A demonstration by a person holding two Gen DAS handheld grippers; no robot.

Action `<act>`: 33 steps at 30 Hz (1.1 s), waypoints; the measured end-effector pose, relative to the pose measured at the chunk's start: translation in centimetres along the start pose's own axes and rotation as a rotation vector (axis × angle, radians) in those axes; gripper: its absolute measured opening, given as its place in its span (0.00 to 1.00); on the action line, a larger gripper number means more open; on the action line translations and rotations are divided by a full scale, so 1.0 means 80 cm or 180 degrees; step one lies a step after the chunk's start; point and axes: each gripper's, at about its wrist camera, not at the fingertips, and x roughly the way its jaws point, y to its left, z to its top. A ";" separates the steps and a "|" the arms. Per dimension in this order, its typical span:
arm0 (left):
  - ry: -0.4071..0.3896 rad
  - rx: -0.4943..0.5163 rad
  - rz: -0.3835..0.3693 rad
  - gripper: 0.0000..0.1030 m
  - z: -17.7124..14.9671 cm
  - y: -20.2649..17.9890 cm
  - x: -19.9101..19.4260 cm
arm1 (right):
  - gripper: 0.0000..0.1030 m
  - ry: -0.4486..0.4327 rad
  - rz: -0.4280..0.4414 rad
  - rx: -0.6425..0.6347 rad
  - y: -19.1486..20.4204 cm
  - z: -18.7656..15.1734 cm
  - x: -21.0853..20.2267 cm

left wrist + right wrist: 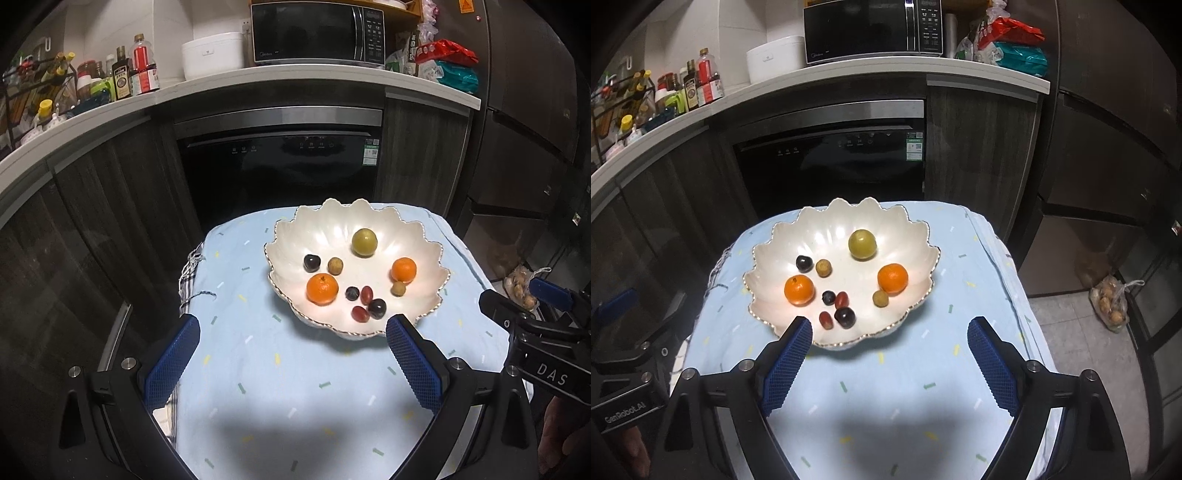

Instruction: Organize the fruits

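A white scalloped bowl [413,236] [894,229] sits on a light blue cloth [280,369] [905,387]. In it lie a green round fruit [364,242] [862,243], two oranges [322,289] [403,269] [799,290] [892,278], two small tan fruits [335,266] [880,298], and several dark and red grapes [369,304] [836,308]. My left gripper [293,328] is open and empty, just in front of the bowl. My right gripper [890,330] is open and empty, its left fingertip over the bowl's near rim.
Behind the table stand a dark built-in oven [280,162] and cabinets. The counter above holds a microwave [317,31], a white cooker [213,53], bottles [122,74] and snack bags [447,62]. A bag of produce [1110,304] lies on the floor at right.
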 end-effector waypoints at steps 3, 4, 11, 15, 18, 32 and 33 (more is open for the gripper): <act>0.0016 -0.0083 -0.0073 1.00 -0.004 0.001 -0.013 | 0.85 -0.0013 0.0041 0.0014 -0.002 -0.006 -0.015; 0.0030 -0.0099 -0.0086 1.00 -0.005 0.002 -0.017 | 0.85 -0.0009 0.0057 0.0017 -0.002 -0.008 -0.021; 0.0200 -0.0109 -0.0052 1.00 -0.022 0.001 -0.045 | 0.89 -0.0043 0.0064 0.0002 -0.001 -0.018 -0.063; 0.0294 -0.0217 -0.0046 1.00 -0.033 0.002 -0.058 | 0.89 -0.0032 0.0088 -0.0027 0.001 -0.025 -0.081; 0.0316 -0.0246 -0.0020 1.00 -0.039 0.002 -0.065 | 0.89 0.0001 0.0122 -0.0054 0.003 -0.030 -0.093; 0.0344 -0.0264 -0.0042 1.00 -0.057 0.001 -0.095 | 0.89 0.0009 0.0025 -0.0099 -0.001 -0.053 -0.128; 0.0332 -0.0263 -0.0042 1.00 -0.056 0.001 -0.096 | 0.89 0.0000 0.0027 -0.0095 -0.002 -0.054 -0.129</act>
